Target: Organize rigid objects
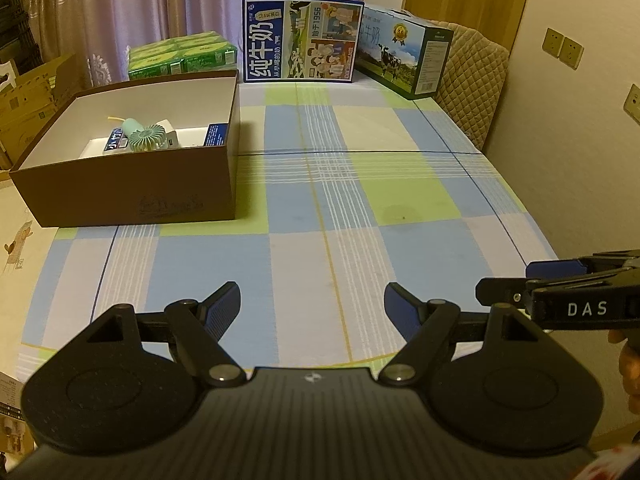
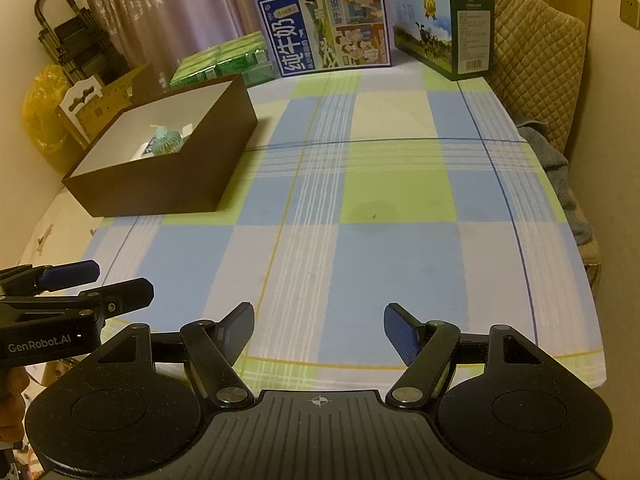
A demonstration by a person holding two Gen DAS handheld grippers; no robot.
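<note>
Both the left gripper [image 1: 312, 304] and right gripper [image 2: 319, 326] are hovering with jaws apart and empty over the table's [image 1: 400, 248] near edge, while the mint fan [image 1: 144, 136] is lying inside the brown box [image 1: 132, 196] at its left edge.

This looks like a room in a home: long pinkish curtains [image 1: 120, 12] hang across the back, a checked cloth [image 1: 360, 200] in blue, green and white covers the surface, and a chair with a quilted cover [image 2: 536, 52] stands by the wall. Milk cartons [image 1: 300, 38], green packs [image 1: 182, 56] and a cardboard box [image 1: 32, 92] sit around, with wall sockets [image 1: 562, 48] on the cream wall.
</note>
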